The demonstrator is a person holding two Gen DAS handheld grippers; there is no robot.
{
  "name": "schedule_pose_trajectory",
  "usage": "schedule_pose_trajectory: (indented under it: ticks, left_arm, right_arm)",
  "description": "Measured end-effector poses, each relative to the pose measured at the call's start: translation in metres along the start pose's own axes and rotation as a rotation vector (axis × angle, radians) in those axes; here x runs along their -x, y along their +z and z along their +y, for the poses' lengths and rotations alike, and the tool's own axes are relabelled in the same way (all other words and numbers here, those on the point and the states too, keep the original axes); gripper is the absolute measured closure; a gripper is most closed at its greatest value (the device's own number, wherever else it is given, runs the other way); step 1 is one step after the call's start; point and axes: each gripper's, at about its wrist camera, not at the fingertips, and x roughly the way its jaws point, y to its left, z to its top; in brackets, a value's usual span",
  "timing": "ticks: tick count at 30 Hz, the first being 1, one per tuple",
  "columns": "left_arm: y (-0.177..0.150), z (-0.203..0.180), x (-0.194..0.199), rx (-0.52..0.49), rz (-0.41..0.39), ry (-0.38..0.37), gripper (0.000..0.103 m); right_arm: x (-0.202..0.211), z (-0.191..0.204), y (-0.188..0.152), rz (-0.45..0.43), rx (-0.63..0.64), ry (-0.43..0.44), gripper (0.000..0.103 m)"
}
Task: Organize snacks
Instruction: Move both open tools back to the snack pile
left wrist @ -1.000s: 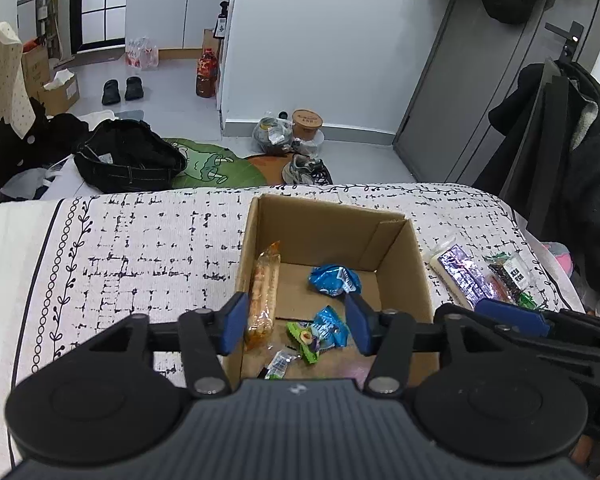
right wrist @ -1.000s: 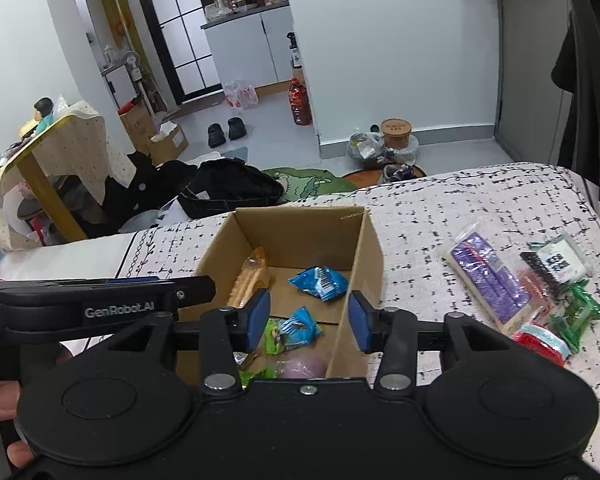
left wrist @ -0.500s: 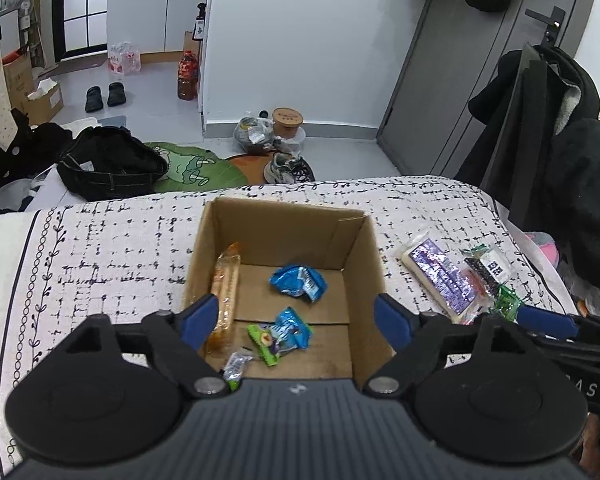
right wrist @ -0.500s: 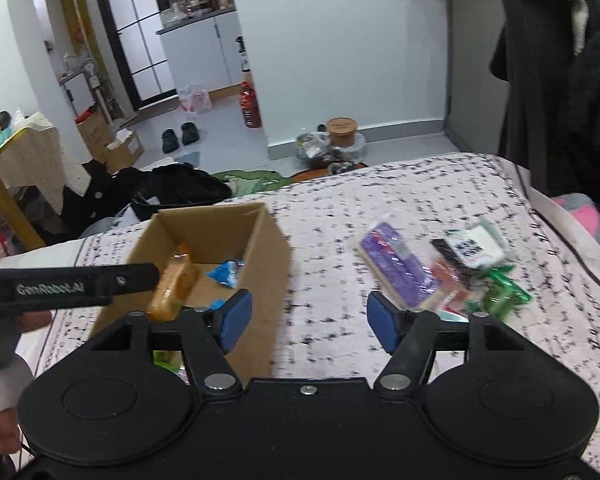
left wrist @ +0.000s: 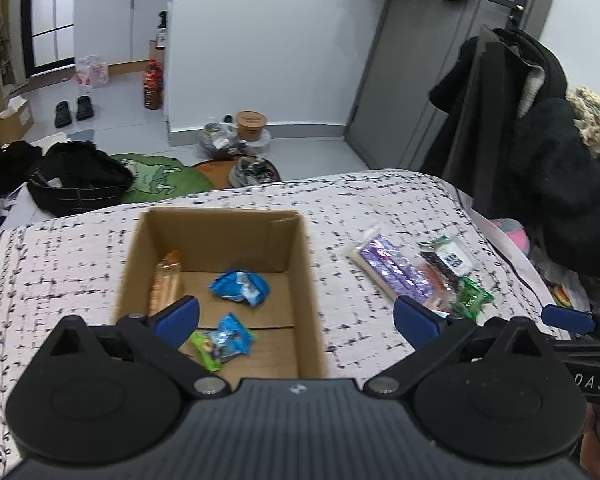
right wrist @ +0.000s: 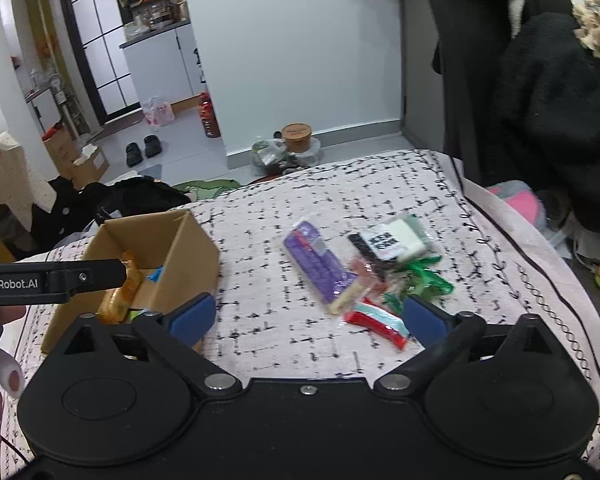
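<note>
Both your grippers have opened wide over the last second and swung right, away from the box (left wrist: 220,264) and toward the loose pile. Your left gripper (left wrist: 296,316) now gapes empty above the box's right wall; a second ago its jaws stood much closer together over the packets inside. Your right gripper (right wrist: 308,318) is equally wide and empty, and it has moved from over the box to the bare cloth just short of the pile.

That reads as one drop finished and the next pick starting. The box holds an orange bar (left wrist: 165,280), a blue packet (left wrist: 240,286) and a blue-green packet (left wrist: 224,340). Still outside, well apart from the box, lie the purple pack (right wrist: 320,268), a white-and-black pack (right wrist: 392,240), green wrappers (right wrist: 424,280) and a red strip (right wrist: 376,322), partly overlapping. The red strip lies nearest your right gripper, so it looks the likely next target.

Everything rests on a soft white cover (right wrist: 268,216) with a black dash pattern, probably a bed, so expect some give. Beyond it: grey floor, slippers (right wrist: 142,150), a black bag (left wrist: 80,176), coats (left wrist: 540,152) hanging at right.
</note>
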Motion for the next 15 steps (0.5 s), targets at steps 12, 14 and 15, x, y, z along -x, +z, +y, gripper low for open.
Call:
schedule_pose_trajectory:
  ticks: [12, 14, 15]
  left_arm:
    - [0.0, -0.037, -0.012, -0.05, 0.019, -0.076, 0.0]
    - [0.001, -0.042, -0.014, -0.058, 0.02, -0.071, 0.0]
    - [0.001, -0.044, -0.016, -0.06, 0.024, -0.071, 0.0]
  right_arm:
    - [0.003, -0.032, -0.003, 0.019, -0.016, -0.026, 0.0]
    - [0.003, -0.038, -0.003, 0.021, -0.024, -0.032, 0.0]
    - [0.002, -0.041, -0.003, 0.022, -0.029, -0.036, 0.0]
